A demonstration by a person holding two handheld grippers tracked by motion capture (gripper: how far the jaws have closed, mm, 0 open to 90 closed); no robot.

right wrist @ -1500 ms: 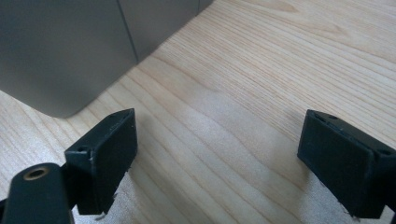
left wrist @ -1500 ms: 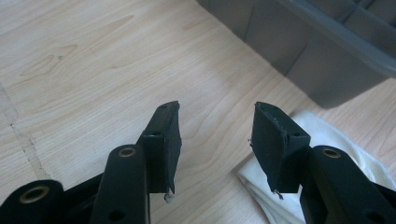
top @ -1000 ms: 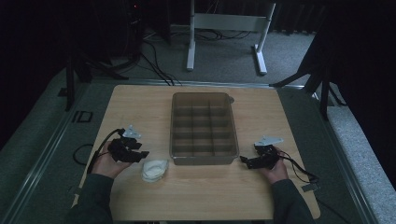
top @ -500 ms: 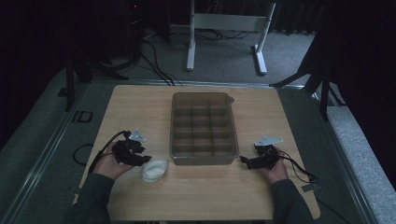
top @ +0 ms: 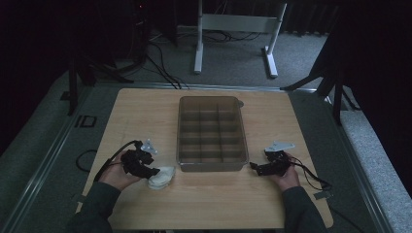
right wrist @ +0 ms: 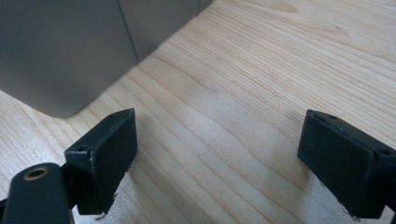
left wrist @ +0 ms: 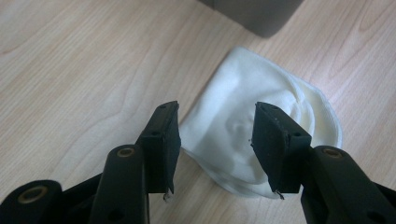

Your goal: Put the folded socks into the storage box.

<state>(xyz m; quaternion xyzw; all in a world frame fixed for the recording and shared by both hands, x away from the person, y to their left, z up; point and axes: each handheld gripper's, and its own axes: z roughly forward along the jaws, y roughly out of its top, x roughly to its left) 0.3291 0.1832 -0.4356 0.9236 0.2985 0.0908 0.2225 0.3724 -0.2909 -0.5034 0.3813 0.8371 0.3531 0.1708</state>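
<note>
Left gripper (top: 151,171) touches white cloth (top: 162,177) beside grey divided tray (top: 212,166).

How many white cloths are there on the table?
1. The white cloth lies on the table near its front edge, beside the front left corner of the divided box, in front of the left gripper.

I see soft, matt white cloth (left wrist: 261,135) on my counter (left wrist: 70,70) of smooth pale wood grain; the compartment box (top: 212,133) looks translucent grey plastic.
</note>
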